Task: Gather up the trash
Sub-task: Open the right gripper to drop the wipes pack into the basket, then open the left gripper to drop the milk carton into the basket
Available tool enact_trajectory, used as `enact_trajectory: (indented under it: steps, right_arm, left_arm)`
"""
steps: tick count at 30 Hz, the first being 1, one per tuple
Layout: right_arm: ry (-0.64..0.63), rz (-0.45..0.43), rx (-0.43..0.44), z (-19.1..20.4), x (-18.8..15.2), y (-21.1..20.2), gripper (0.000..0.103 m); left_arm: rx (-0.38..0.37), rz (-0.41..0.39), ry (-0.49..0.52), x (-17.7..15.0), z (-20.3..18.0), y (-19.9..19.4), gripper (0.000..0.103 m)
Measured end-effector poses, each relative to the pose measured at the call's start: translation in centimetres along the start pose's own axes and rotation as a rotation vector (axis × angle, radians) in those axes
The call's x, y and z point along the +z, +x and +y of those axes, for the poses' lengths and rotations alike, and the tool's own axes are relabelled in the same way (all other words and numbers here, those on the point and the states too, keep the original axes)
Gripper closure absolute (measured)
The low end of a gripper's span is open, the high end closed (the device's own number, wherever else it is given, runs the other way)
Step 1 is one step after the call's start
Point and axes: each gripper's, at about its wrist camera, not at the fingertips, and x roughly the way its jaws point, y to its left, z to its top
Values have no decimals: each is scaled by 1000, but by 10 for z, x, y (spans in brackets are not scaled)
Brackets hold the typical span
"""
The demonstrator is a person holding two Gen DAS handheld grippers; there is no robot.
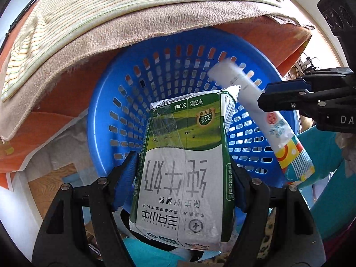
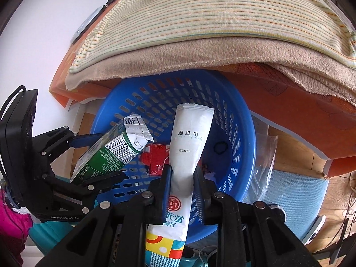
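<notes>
A blue perforated basket [image 2: 233, 120] is seen on the floor, partly tucked under the edge of a surface draped with a beige towel [image 2: 200, 51] and a striped cloth [image 2: 200, 11]. Inside the basket a red carton [image 2: 155, 158] is lying on the bottom; other small items beside it cannot be made out.

The left tool [image 1: 182, 178] is held over the basket's near rim and is clamped wide on a green-and-white milk carton [image 1: 184, 166]. The carton's long axis runs along the tool's fingers, with its torn top end pointed down into the basket.

The right tool [image 2: 182, 178] is held over the same rim, just beside the left one. A white wet-wipe packet [image 2: 189, 138] is lodged between its narrowly spaced pads, which appear to pinch it at the waist. The packet's long axis follows the fingers, its crimped white end pointed into the basket and its coloured end back toward the hand.
</notes>
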Motion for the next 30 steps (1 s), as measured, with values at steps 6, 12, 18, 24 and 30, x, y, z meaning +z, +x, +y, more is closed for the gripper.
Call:
enact_trajectory:
  steps: [6, 12, 18, 24, 30]
  right_arm:
    - [21, -9, -12, -5, 3, -2, 53]
    - [19, -12, -27, -5, 4, -3, 49]
    - [26, -20, -2, -7, 5, -7, 49]
    - [15, -31, 17, -2, 8, -8, 49]
    - [2, -34, 23, 4, 11, -7, 49]
  left_arm:
    - [10, 23, -6, 1, 0, 7, 25]
    - [24, 22, -11, 1, 1, 9, 25]
    - [32, 13, 12, -2, 0, 10, 25]
    - [8, -10, 21, -1, 0, 4, 25]
    - [-17, -39, 49, 0, -9, -7, 25]
